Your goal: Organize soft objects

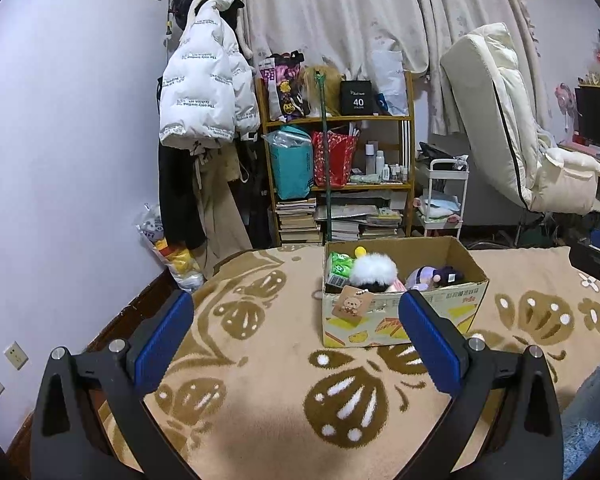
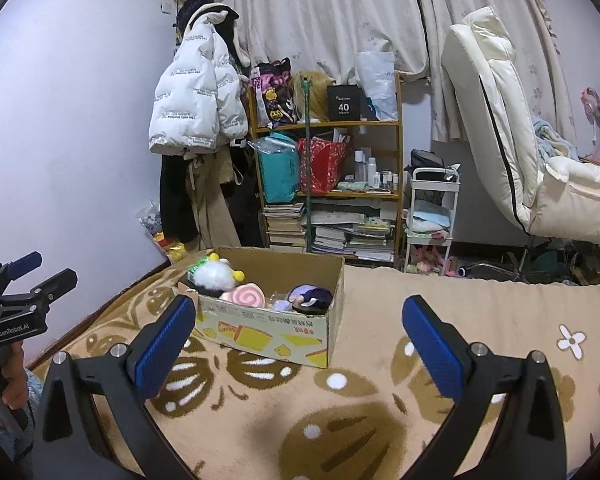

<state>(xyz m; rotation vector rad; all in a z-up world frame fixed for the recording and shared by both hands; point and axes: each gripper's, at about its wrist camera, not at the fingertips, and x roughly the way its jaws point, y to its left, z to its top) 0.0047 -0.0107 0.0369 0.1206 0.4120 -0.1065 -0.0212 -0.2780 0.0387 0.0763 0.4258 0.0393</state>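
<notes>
An open cardboard box (image 1: 396, 320) (image 2: 272, 328) stands on the tan patterned blanket. It holds soft toys: a white fluffy plush (image 1: 374, 270) (image 2: 214, 276), a green plush (image 1: 340, 264), a purple-haired doll (image 1: 436, 276) (image 2: 310, 298) and a pink swirl plush (image 2: 244, 296). A bear tag (image 1: 352, 304) hangs over the box's front wall. My left gripper (image 1: 296, 336) is open and empty, in front of the box. My right gripper (image 2: 296, 340) is open and empty, to the right front of the box. The left gripper also shows at the left edge of the right wrist view (image 2: 24, 280).
The blanket (image 1: 260, 392) covers a bed. Behind it stand a wooden shelf (image 1: 340, 160) of bags and books, a hanging white jacket (image 1: 204, 92), a white cart (image 1: 444, 200) and a cream recliner (image 1: 520, 128). A bag of toys (image 1: 172, 252) leans on the wall.
</notes>
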